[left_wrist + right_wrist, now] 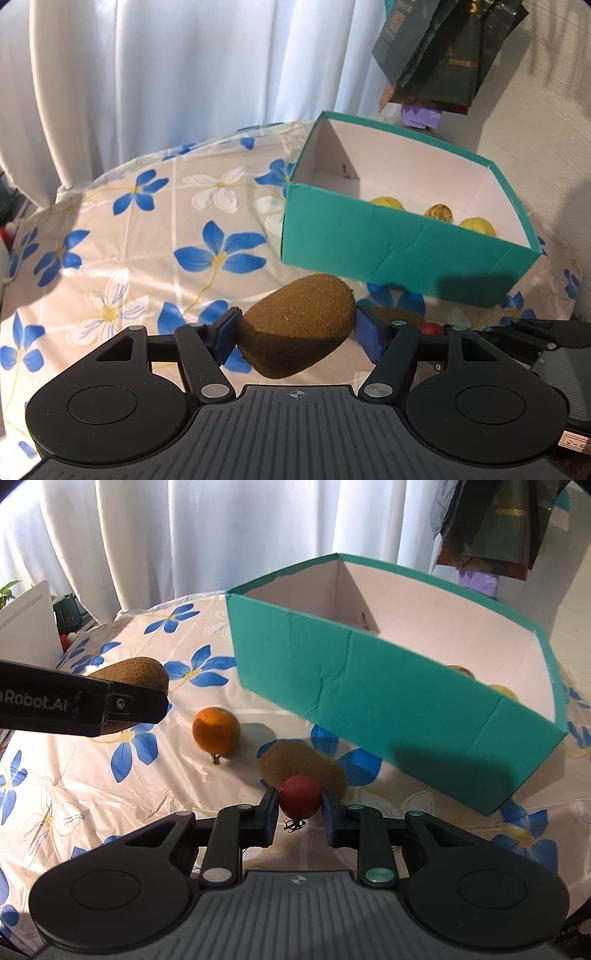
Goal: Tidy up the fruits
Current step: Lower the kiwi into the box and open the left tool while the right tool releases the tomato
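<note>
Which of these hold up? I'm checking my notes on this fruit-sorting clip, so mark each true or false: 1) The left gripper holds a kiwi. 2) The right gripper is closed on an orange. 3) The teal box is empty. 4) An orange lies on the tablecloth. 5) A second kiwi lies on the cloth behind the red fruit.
1) True. The left gripper is shut on a kiwi.
2) False. The right gripper is closed on a small red fruit.
3) False. The teal box already holds yellow fruits and a brownish one.
4) True. The orange rests on the flowered tablecloth, untouched.
5) True. The second kiwi lies just beyond the red fruit.
</note>
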`<act>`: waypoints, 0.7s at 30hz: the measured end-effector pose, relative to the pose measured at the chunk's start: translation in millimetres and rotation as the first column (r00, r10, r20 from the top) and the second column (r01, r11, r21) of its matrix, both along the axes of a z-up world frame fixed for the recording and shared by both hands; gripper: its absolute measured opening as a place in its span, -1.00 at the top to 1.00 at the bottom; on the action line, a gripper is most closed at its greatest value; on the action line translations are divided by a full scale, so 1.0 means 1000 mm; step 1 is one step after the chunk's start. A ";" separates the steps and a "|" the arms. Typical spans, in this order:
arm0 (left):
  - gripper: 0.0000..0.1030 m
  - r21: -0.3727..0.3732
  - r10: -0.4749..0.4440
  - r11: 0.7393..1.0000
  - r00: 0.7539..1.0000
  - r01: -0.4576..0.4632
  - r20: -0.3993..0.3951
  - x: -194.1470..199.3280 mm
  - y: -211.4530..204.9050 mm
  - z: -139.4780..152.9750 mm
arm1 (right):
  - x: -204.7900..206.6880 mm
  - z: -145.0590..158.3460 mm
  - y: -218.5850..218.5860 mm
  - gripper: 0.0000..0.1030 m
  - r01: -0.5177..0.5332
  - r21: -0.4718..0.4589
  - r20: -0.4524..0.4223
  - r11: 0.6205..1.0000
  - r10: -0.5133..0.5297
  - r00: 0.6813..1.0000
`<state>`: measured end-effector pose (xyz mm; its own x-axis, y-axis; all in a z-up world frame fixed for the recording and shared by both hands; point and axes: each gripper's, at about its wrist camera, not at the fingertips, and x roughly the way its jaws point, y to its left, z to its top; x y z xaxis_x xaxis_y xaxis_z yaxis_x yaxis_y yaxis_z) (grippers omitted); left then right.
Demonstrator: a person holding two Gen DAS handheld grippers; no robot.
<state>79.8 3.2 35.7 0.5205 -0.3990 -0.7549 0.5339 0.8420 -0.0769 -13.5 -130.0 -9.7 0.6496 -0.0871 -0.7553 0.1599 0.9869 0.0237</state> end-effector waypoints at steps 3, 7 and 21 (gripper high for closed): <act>-0.38 -0.008 -0.014 1.000 1.000 0.014 0.026 0.002 -0.016 0.015 | -0.011 0.020 -0.012 0.52 0.053 -0.021 0.055 0.998 -0.052 0.997; -0.38 -0.023 -0.046 0.999 0.996 0.048 0.082 0.002 -0.042 0.037 | -0.023 0.040 -0.028 0.52 0.127 -0.046 0.114 0.991 -0.121 0.986; -0.38 0.021 -0.061 0.998 0.985 0.058 0.164 0.021 -0.113 0.044 | -0.037 0.065 -0.078 0.52 0.327 -0.080 0.230 0.942 -0.302 0.925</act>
<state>100.4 -109.9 79.7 0.6141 -0.4216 -0.6671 0.5872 0.8089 0.0293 -50.3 -208.4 55.0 0.7180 -0.3906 -0.5762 0.4661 0.8846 -0.0188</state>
